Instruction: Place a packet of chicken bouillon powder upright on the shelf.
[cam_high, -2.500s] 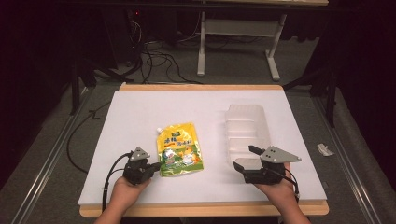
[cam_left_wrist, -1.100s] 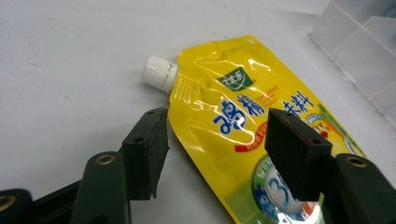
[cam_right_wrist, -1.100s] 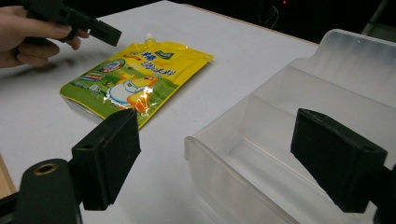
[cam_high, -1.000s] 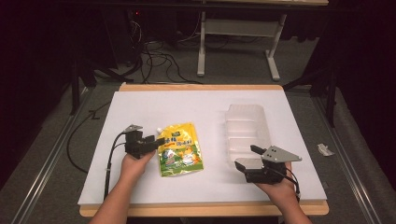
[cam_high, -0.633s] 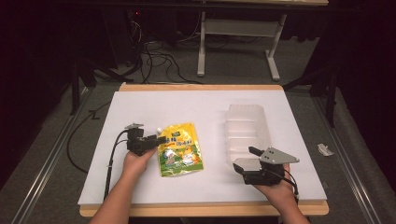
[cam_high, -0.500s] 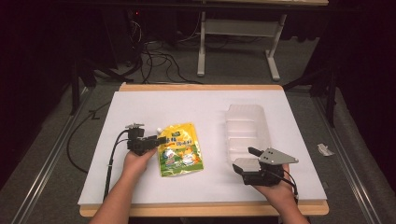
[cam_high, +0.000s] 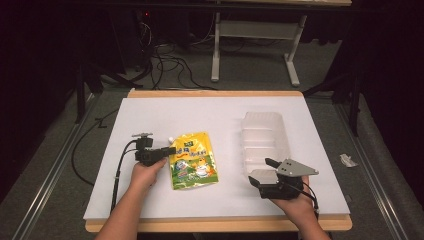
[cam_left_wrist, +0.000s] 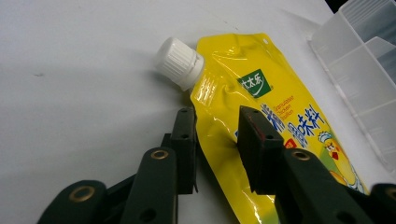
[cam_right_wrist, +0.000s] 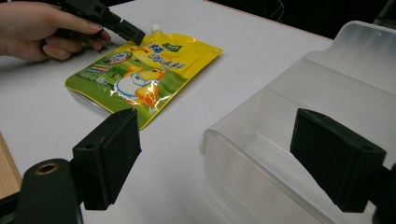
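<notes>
Now that the left tongs (cam_left_wrist: 215, 140) have moved up to straddle the flat yellow spouted pouch's (cam_high: 192, 160) near-left edge, jaws narrowly apart, a grasp looks imminent; the right tongs (cam_high: 263, 172) wait wide by the clear plastic divided tray (cam_high: 265, 142) on the white surface (cam_high: 200, 112).

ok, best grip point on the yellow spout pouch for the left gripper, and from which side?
Probably the upper left edge of the pouch, just below the white cap, coming in from the pouch's left. It lies flat on the table, so only a thin edge offers purchase. The left gripper is open and already straddles that edge. The cap end looks stiffer than the film body.
</notes>
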